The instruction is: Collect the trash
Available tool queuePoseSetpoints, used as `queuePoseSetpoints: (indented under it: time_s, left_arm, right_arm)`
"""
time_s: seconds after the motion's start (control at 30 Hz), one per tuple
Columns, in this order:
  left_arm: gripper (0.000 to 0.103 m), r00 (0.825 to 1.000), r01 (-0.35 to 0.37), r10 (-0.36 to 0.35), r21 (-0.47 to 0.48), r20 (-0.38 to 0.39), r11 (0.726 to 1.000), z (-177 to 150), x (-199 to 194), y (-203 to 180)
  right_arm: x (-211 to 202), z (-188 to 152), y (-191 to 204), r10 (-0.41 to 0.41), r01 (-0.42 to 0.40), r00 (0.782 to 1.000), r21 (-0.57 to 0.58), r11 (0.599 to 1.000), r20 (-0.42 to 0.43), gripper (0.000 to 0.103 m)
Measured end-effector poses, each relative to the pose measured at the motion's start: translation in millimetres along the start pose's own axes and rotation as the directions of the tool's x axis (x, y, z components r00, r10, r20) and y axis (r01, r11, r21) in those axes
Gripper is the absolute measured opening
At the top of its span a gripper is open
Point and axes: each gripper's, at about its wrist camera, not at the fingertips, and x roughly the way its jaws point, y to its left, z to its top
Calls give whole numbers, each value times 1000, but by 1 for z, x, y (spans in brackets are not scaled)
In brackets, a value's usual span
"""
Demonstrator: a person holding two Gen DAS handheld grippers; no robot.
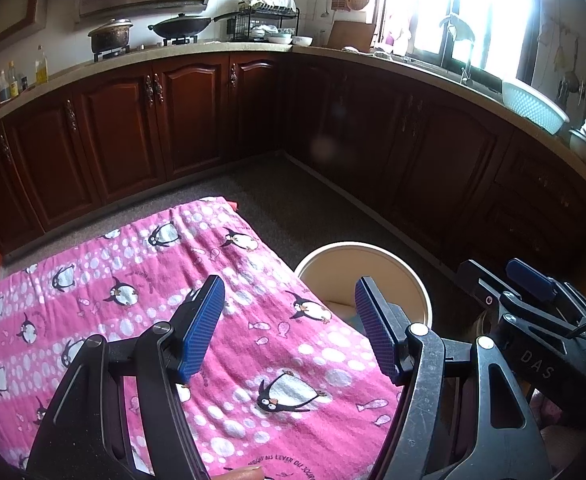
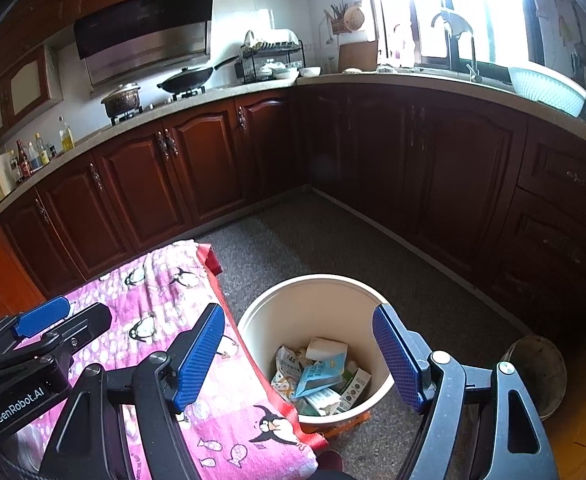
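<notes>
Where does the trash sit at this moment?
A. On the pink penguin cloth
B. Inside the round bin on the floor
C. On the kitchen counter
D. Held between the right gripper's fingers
B: in the right wrist view the cartons and wrappers lie at the bottom of the bin, and both the right gripper and the left gripper are open and empty.

— Where does the light come from?
— From the window [image 1: 457, 12] at the upper right of both views. It is blown out to plain white, with glare spilling onto the counter [image 2: 413, 80] below it.
— And the rest?
— Dimmer. The dark cabinets [image 2: 433, 160] under the window sit in shadow, their detail muddy. Straight lines bow strongly toward the edges, and the corners fall to black. The pink cloth [image 1: 253, 320] reads sharp and evenly lit.
</notes>
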Motion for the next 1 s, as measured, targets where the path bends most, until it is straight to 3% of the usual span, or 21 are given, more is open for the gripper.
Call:
queuePoseSetpoints:
  time_s: [0.5,1.0]
  left_arm:
    - [67,998,-21,21,0,63,1000,-1,-2,-6]
    - [67,998,-24,24,1,62,1000,-2,1,-8]
  right_arm:
    - [-3,-1,3,3,-2,997,-4,1000,77,74]
    - [-1,-1,-1,-8,7,996,5,1000,87,75]
